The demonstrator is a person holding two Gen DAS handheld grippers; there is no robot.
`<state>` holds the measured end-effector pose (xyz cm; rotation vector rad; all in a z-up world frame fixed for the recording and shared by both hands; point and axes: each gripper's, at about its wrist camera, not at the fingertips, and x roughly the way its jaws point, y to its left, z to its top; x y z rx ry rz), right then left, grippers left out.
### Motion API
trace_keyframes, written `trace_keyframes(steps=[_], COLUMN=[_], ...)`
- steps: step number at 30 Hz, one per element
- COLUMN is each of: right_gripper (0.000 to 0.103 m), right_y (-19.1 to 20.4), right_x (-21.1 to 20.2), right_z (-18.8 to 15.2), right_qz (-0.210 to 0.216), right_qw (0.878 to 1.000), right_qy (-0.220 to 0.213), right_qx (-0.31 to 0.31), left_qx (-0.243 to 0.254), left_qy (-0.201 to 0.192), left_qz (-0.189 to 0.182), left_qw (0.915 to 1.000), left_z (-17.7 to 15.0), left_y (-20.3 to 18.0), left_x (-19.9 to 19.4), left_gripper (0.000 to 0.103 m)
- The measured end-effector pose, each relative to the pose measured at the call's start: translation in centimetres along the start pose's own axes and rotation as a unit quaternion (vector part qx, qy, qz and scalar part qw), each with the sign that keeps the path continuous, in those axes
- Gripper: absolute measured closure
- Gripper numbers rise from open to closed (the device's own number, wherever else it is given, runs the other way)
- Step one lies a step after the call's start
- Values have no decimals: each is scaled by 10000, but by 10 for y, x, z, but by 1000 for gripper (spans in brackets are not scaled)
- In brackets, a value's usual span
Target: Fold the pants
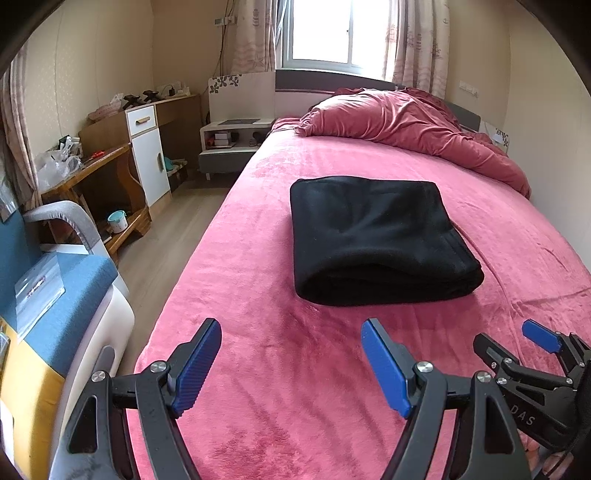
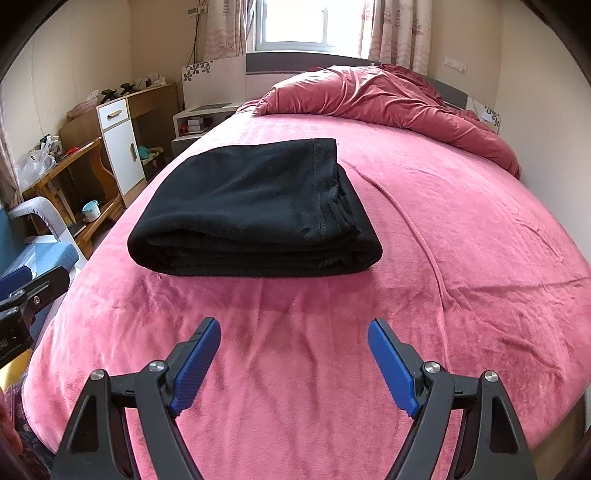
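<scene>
Only readable text: white letters "DAS" on the black body of the right claw (image 1: pixel 517 336), seen from the left wrist view. Nothing else legible.

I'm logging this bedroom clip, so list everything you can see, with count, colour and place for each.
pants: one, black, folded in a flat stack on the bed, mid-blanket
blanket: one, pink, spread over the bed
duvet: one, dark pink, bunched at the bed's far end
window: one, bright, far wall, patterned curtains either side
nightstand: one, white and grey, left of the bed's far end
cabinet: one, white, along the left wall
wooden desk: one, brown, cluttered, beside the cabinet
chair: one, blue and white, near left
left gripper: one, black with blue pads, open, empty
right gripper: one, black with blue pads, open, empty
</scene>
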<state>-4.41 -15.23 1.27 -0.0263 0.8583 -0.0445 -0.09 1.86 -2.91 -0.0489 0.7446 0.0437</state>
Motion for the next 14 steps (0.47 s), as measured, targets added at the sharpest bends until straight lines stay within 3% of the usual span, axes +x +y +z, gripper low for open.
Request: trace_keyframes(steps=[14], right_gripper=[20], right_y=[2], right_x=[3], right_z=[-4], right_qz=[-20], right_qw=[10000], right_qy=[45], right_qx=[-34], left_qx=[21], left_qy=[26], left_qz=[-93], left_qw=[10000], left_z=[-3], left_y=[1], left_x=[0], left_gripper=[23])
